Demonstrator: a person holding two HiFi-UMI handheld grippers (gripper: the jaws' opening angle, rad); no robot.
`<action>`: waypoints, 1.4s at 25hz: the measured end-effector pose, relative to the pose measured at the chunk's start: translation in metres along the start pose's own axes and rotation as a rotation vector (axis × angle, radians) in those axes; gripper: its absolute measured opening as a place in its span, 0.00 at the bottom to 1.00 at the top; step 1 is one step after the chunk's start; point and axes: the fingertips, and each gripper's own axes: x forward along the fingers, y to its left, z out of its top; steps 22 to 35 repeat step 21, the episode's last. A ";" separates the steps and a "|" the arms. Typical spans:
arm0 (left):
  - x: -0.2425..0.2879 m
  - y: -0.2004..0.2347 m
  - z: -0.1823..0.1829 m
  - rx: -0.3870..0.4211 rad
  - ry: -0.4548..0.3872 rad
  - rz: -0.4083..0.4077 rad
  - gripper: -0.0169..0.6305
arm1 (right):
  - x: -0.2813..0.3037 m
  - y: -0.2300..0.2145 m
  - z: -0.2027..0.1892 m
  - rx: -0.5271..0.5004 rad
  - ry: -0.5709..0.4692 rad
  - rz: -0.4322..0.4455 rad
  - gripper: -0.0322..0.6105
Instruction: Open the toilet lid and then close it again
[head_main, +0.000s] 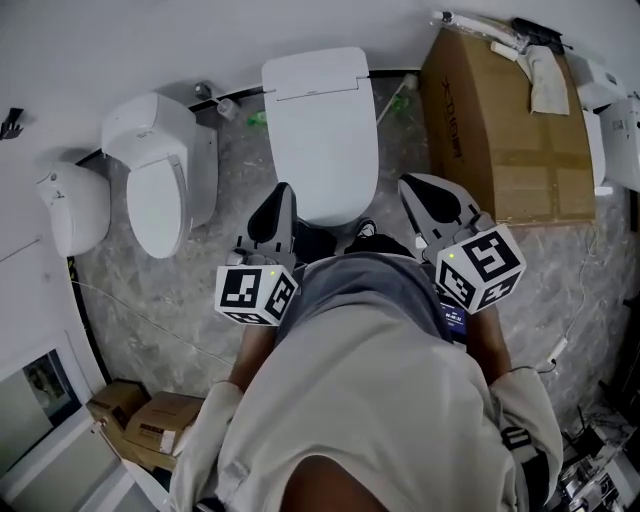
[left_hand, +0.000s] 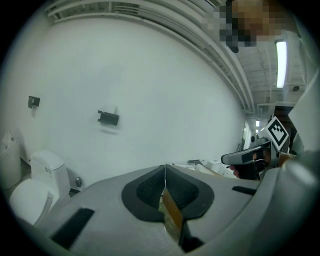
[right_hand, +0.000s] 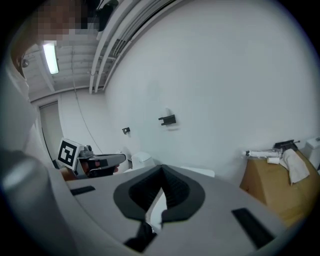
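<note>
The left gripper (head_main: 282, 192) and right gripper (head_main: 412, 185) are both clenched empty, jaws together; the closed toilet lid (head_main: 320, 130) lies just ahead, between the two

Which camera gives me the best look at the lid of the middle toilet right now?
The head view: it shows the whole lid from above, lying shut. The right gripper view catches only a white sliver just past the right claw, probably that toilet. The left gripper view shows none of it, only the neighbouring toilet.
</note>
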 end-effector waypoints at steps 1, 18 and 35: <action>0.000 -0.001 0.001 0.005 0.002 -0.001 0.04 | -0.002 -0.002 0.000 0.005 -0.001 -0.005 0.06; 0.002 -0.017 -0.018 -0.007 0.065 -0.014 0.04 | -0.015 -0.008 -0.022 -0.013 0.017 -0.051 0.06; 0.002 -0.019 -0.020 -0.006 0.072 -0.028 0.04 | -0.018 -0.007 -0.025 -0.068 0.026 -0.086 0.06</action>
